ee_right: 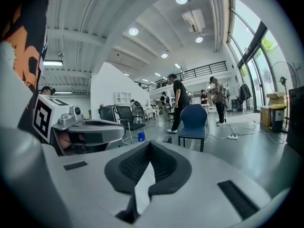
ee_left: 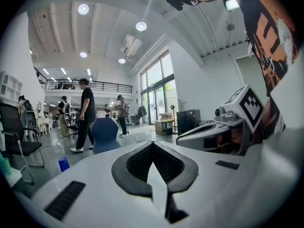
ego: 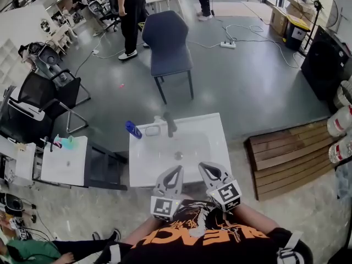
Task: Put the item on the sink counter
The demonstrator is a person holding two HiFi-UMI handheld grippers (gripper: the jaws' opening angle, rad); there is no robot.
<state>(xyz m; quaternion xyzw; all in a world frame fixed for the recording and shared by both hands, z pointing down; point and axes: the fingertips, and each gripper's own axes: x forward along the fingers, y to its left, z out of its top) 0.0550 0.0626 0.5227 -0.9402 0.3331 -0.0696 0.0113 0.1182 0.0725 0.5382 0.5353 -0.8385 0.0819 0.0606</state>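
- While held close to the person's chest in the head view, left tongs (ego: 177, 169) and right tongs (ego: 203, 165) reach nothing; the small blue plastic bottle (ego: 132, 129) seemingly rests on the white sink counter's (ego: 217, 147) far left corner.
- Left gripper view: tongs pinched together, empty.
- Right gripper view: likewise closed on nothing, which suits a bottle lying where the task wants it.

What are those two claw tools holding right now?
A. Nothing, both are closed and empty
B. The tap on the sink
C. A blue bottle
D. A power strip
A: the left gripper and the right gripper each have their jaws closed together with nothing between them. The blue bottle sits apart from them at the far left corner of the sink counter.
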